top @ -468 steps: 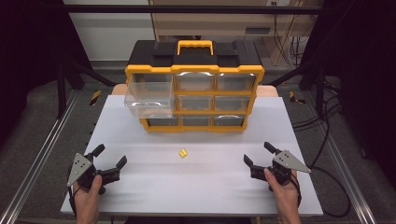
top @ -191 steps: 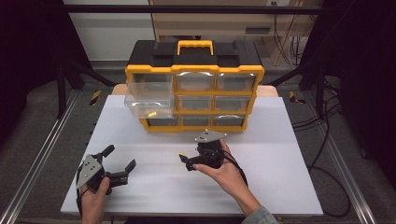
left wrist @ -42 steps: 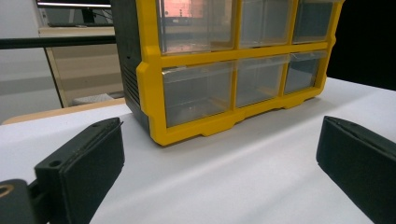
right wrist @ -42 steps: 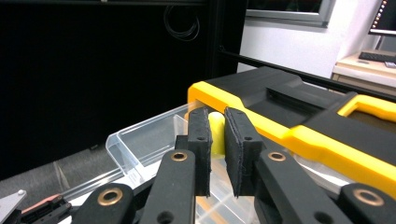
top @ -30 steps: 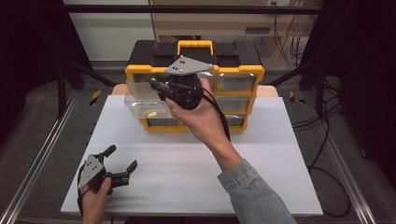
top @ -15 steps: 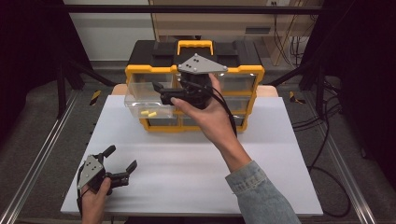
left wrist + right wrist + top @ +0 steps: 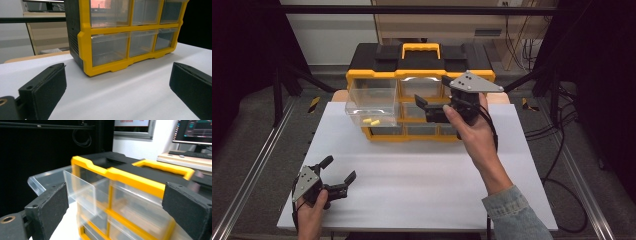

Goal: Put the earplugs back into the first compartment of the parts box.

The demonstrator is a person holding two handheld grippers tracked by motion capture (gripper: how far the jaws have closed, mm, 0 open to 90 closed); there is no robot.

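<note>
Two yellow pieces now lie in the pulled-out clear drawer, top-left of the organizer on the tabletop. Right hand-held gripper has shifted rightward off it, jaws just opened wide, empty. Drawer lies to that gripper's left, sticking out toward the person; right hand is nearer. Left hand-held gripper rests open, empty, near the front-left corner.

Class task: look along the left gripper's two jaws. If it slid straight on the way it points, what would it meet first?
Most likely the yellow organizer, at its lower left corner. The left gripper rests open on the white table, with bare tabletop before that corner.
</note>
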